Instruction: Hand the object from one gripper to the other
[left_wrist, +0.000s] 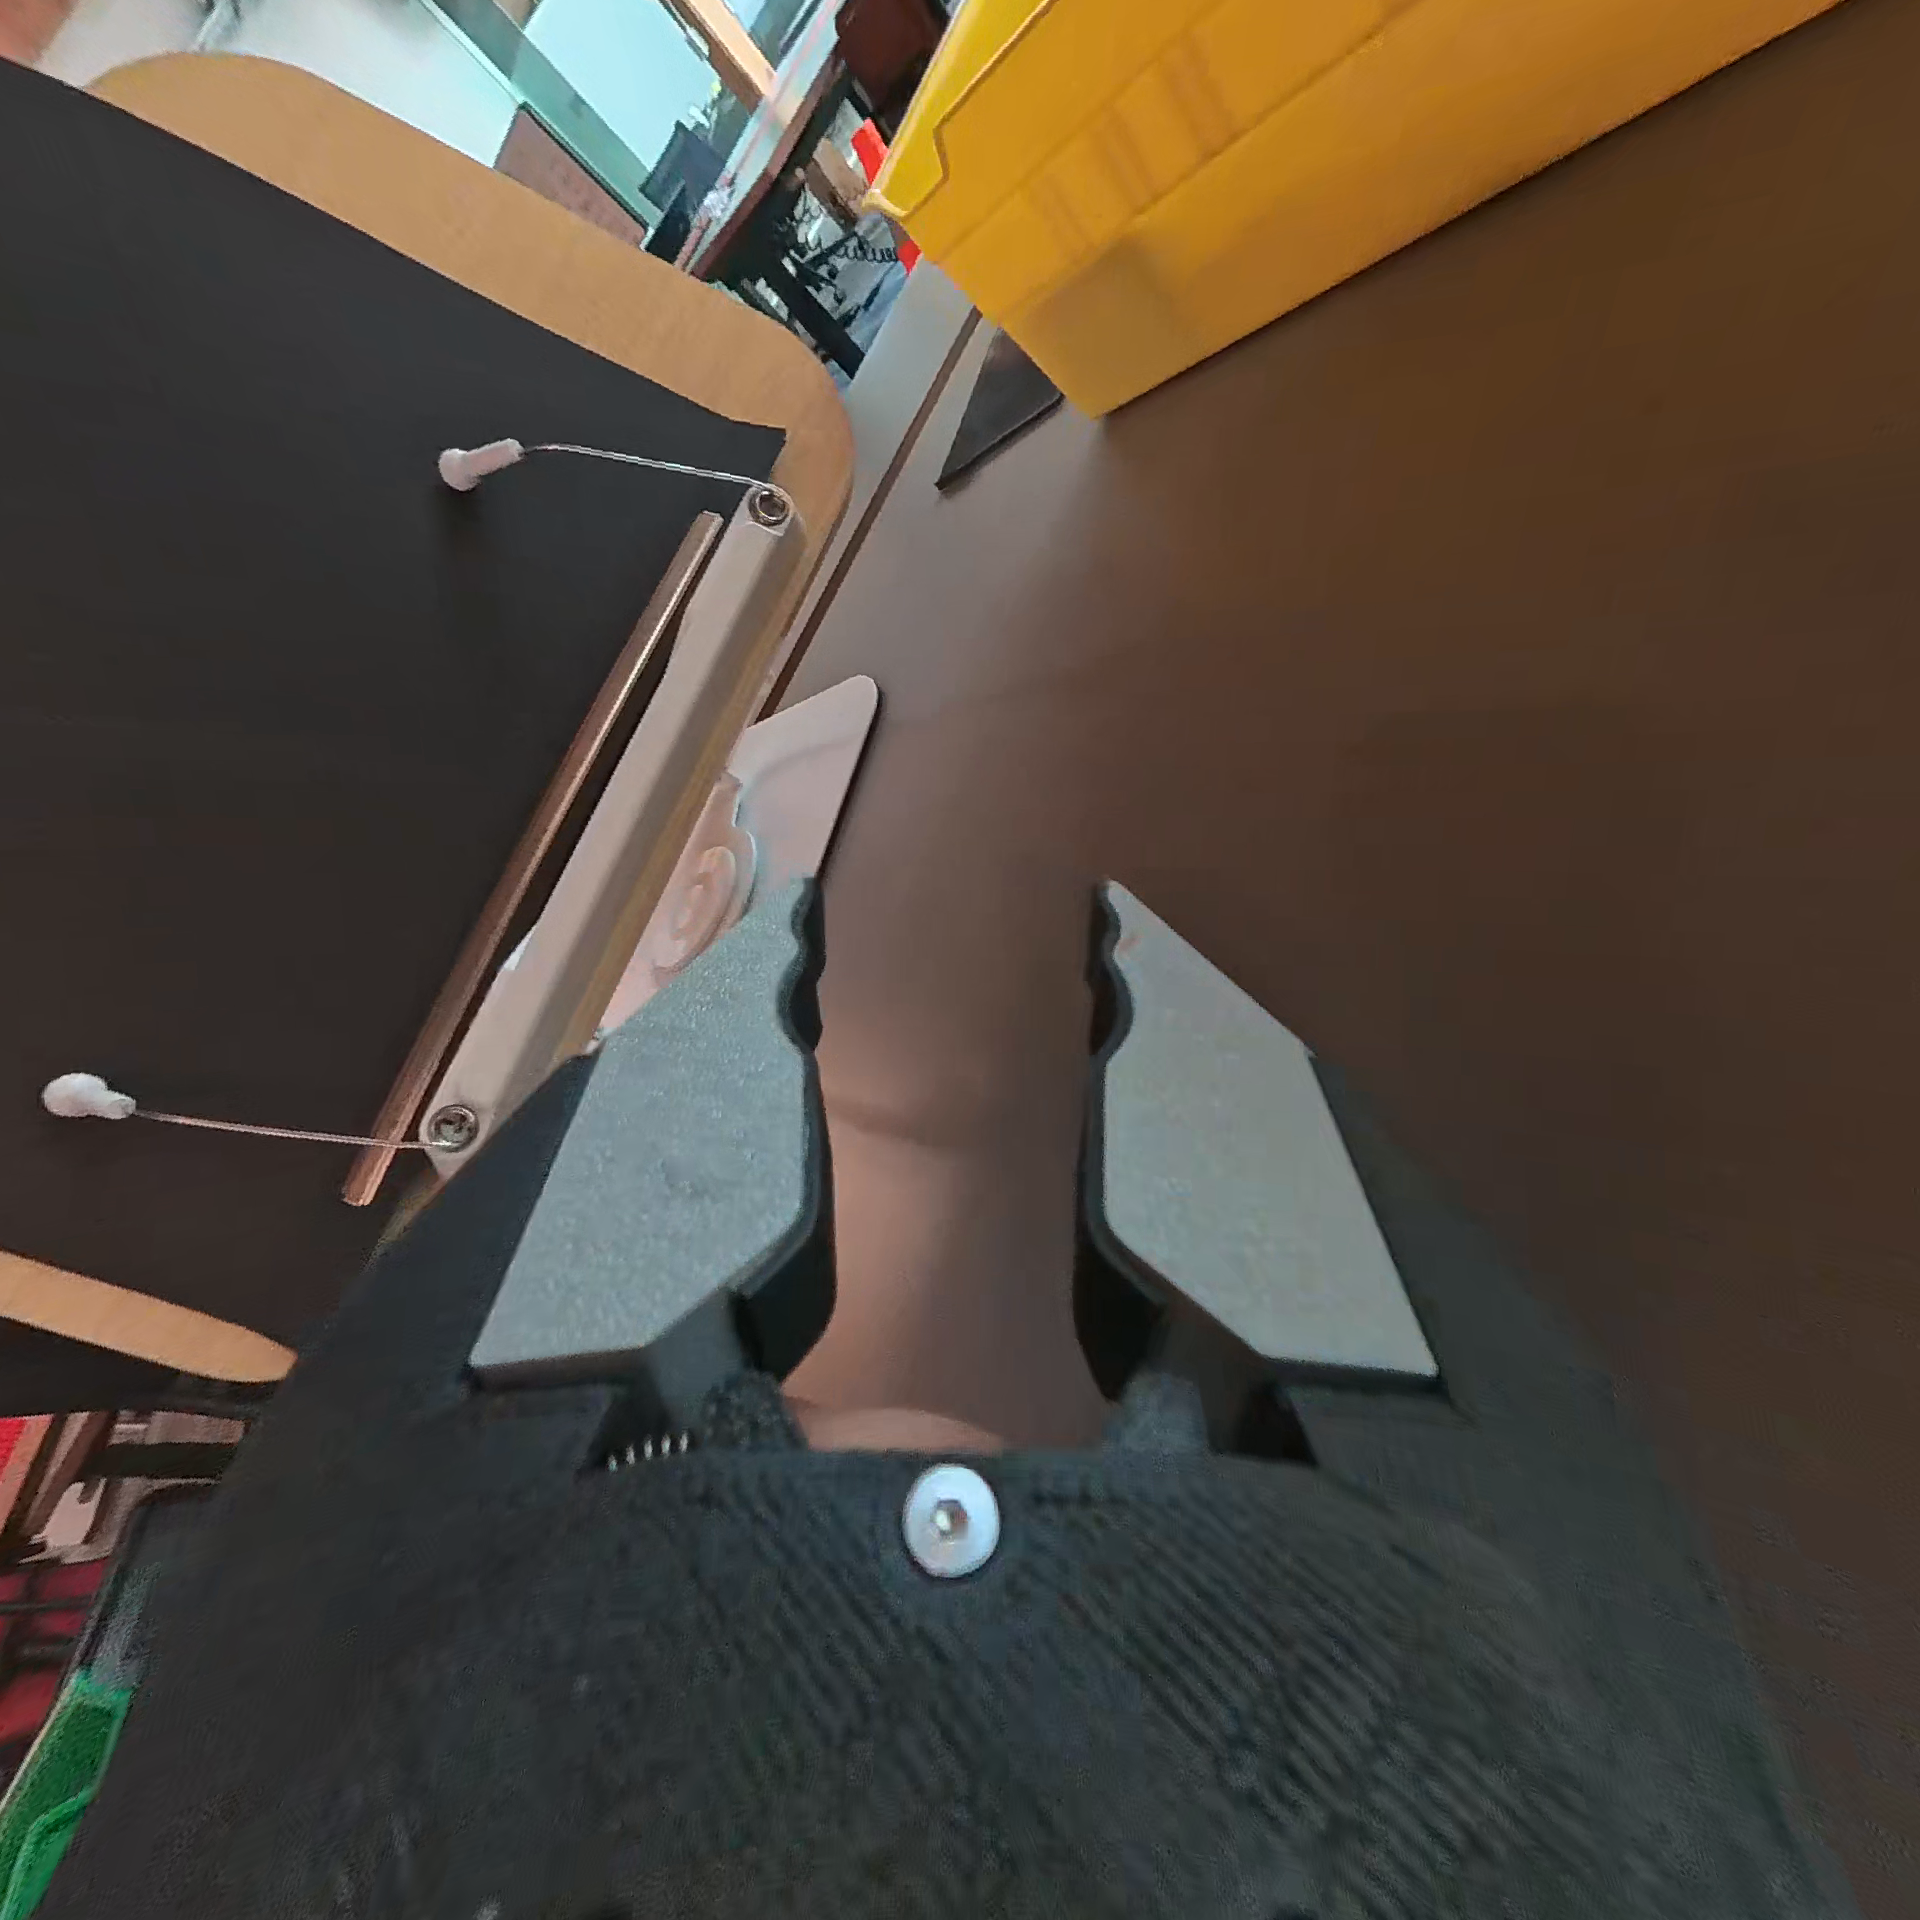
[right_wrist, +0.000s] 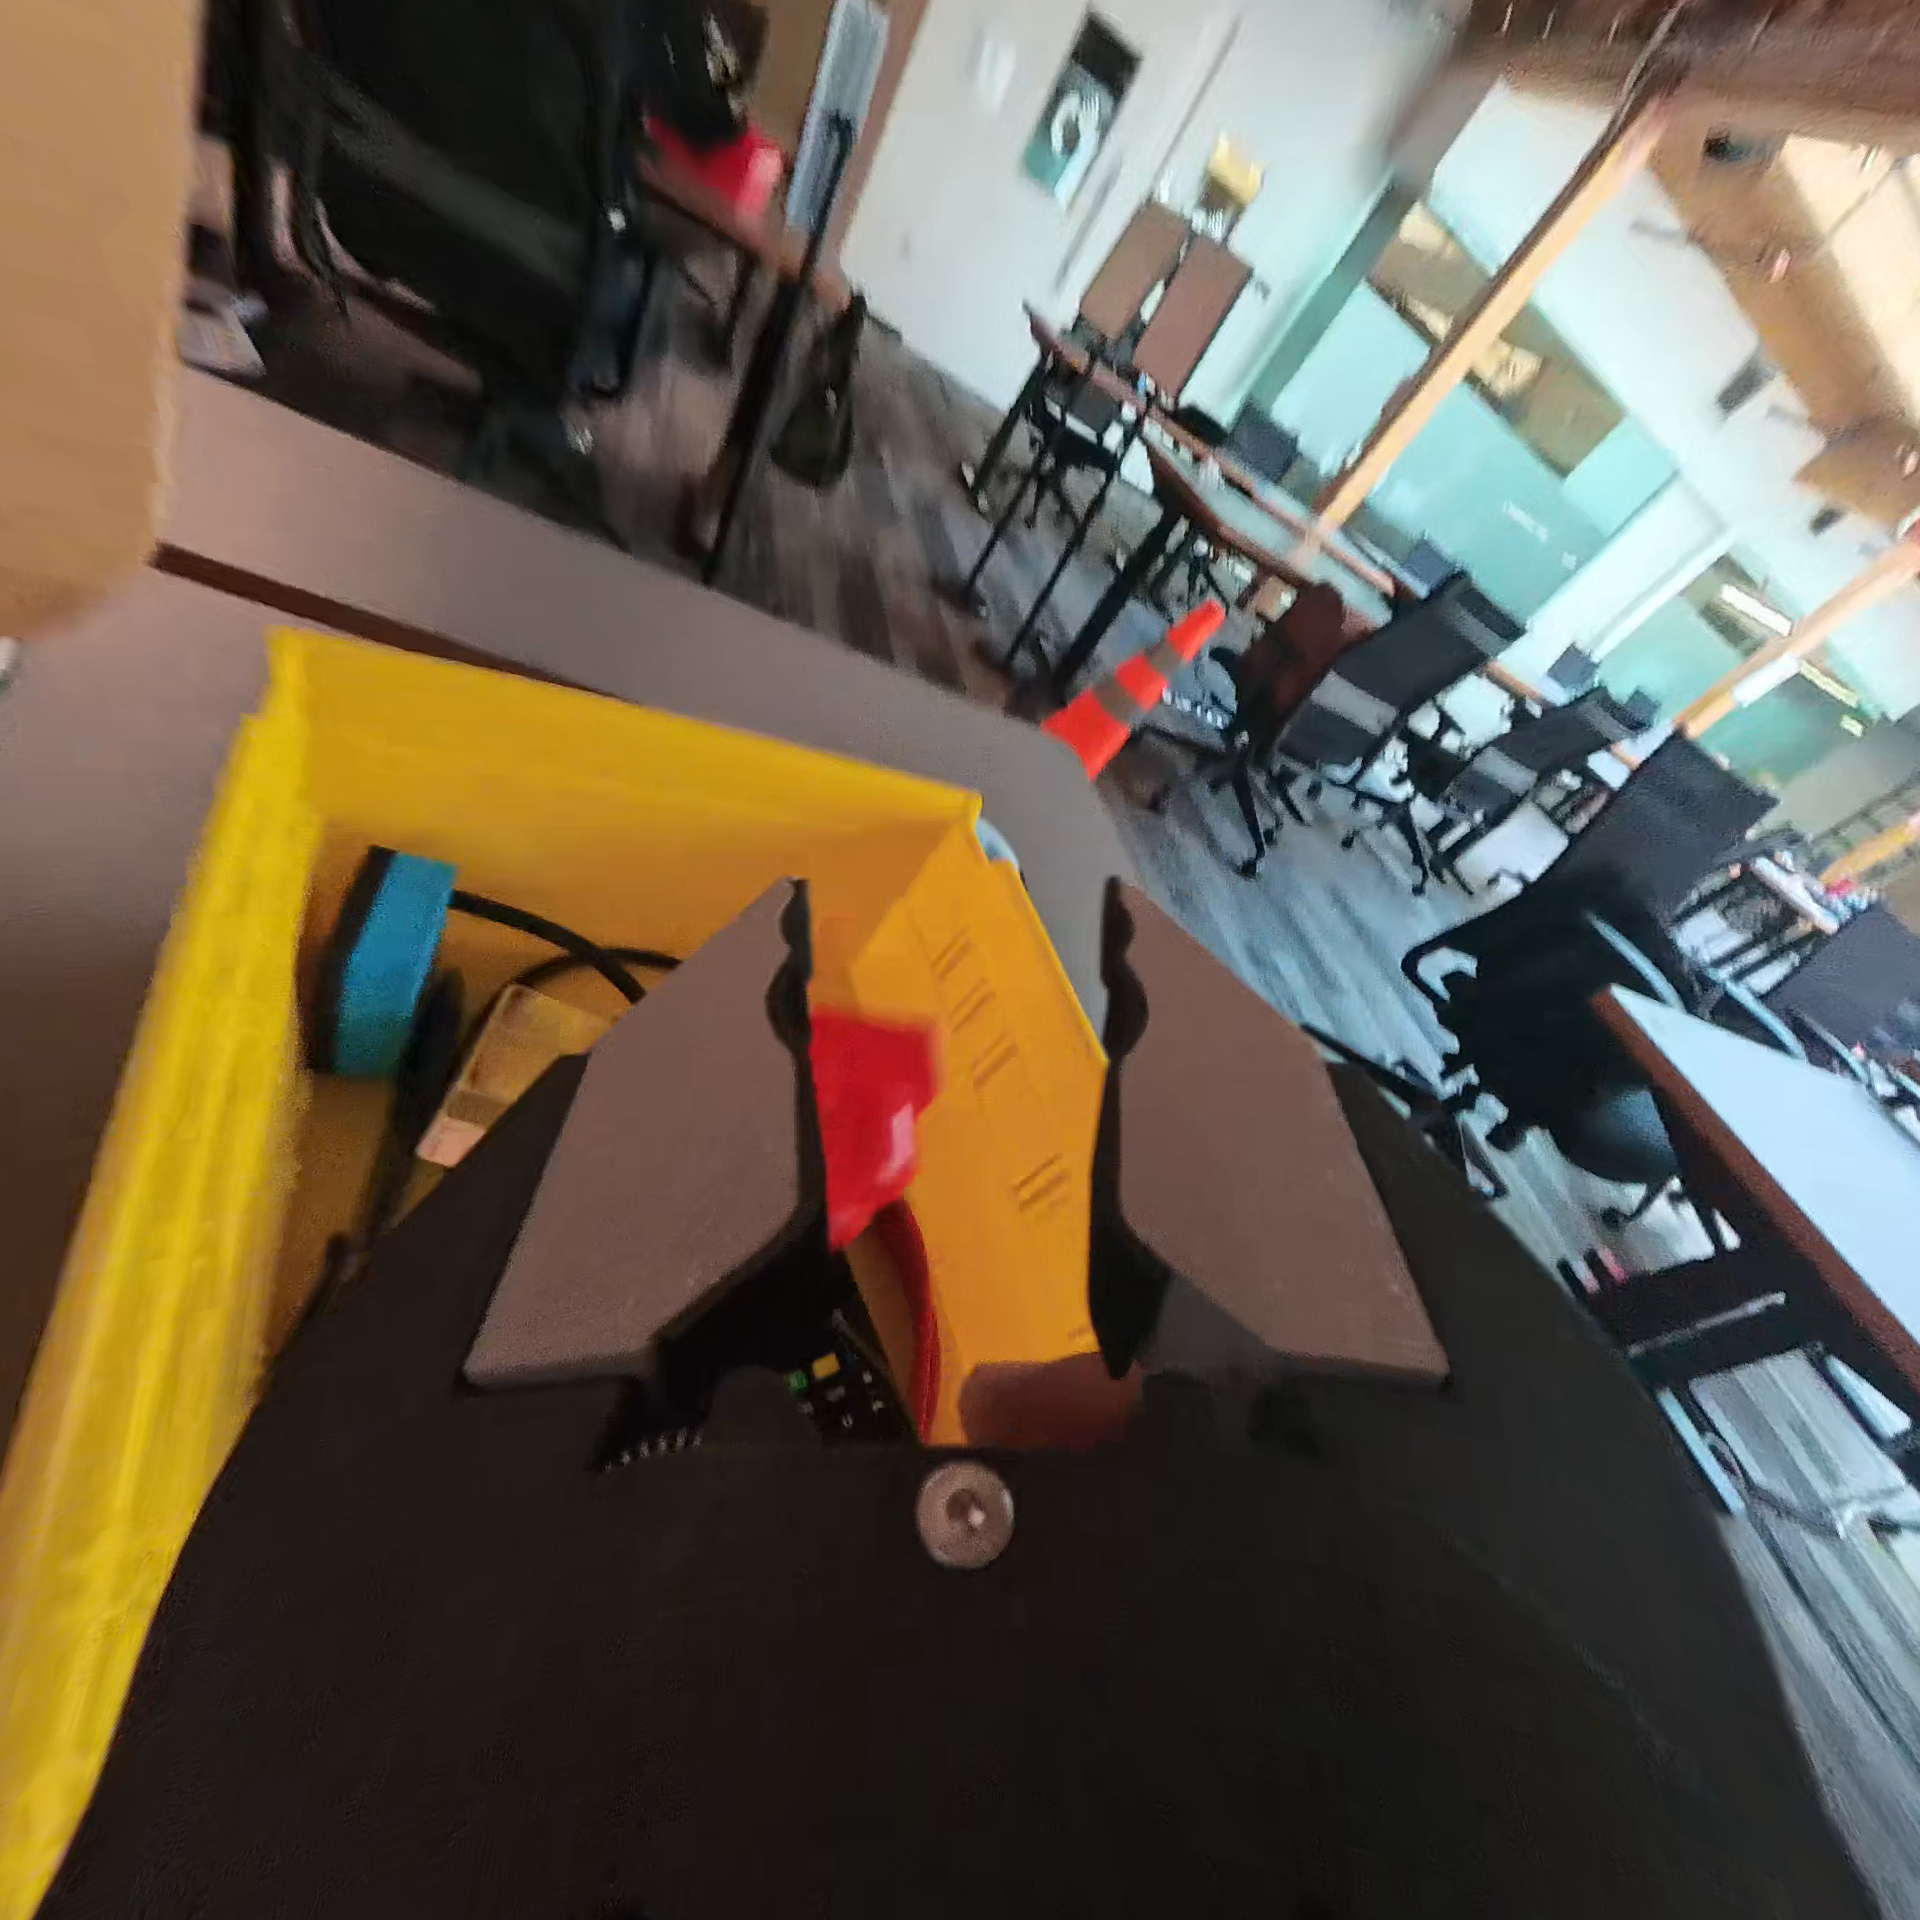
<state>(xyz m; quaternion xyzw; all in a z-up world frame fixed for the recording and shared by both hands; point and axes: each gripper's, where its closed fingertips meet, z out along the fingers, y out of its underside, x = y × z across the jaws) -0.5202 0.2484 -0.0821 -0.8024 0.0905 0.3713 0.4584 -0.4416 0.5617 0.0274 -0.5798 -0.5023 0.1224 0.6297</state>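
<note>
Two grippers, both with fingers spread and empty. Left gripper (left_wrist: 956, 904) hangs tilted over the dark brown tabletop (left_wrist: 1455, 779), beside a black clipboard-like panel (left_wrist: 260, 675). Right gripper (right_wrist: 956, 899) angles down over the open yellow plastic bin (right_wrist: 644, 758), where a crumpled red plastic object (right_wrist: 868, 1101) lies, long axis running roughly along the fingers

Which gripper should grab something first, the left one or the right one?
Probably the right gripper. It is open right above the yellow bin, with a red object between its fingers. The left gripper, also open, faces only bare brown table.
</note>
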